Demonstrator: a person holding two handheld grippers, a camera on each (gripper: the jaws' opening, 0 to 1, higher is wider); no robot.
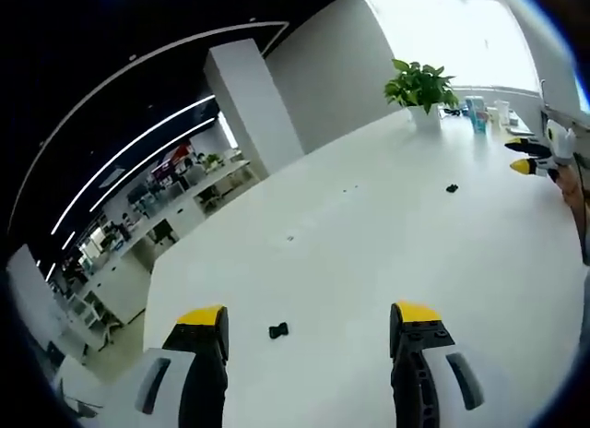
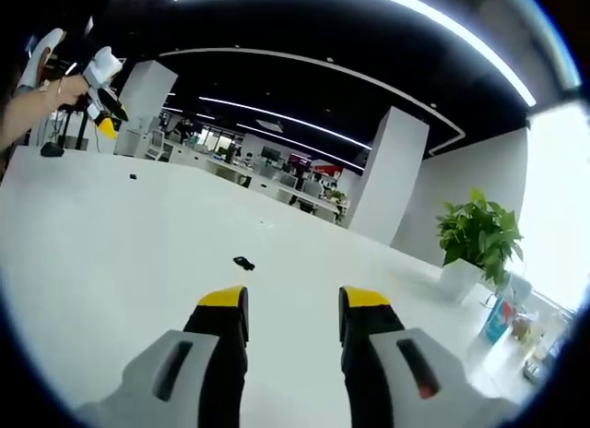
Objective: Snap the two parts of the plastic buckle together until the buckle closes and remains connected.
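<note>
Buckle parts point(image 1: 278, 330) point(image 1: 452, 188) tiny, dark, indistinct on white table point(image 1: 387, 253), left tool point(image 1: 312, 319) and right tool point(image 2: 293, 302) both spread apart.

Both cams ride low over the same white tabletop point(image 1: 387, 253), each looking out between its own two jaws. The left gripper view faces across toward the potted plant point(image 1: 420, 87) and bright window, with the right tool point(image 1: 535, 157) at its right edge. The right gripper view looks toward the office, the left tool point(image 2: 103, 101) at far left. They share the plant and a white pillar point(image 2: 383, 174).
</note>
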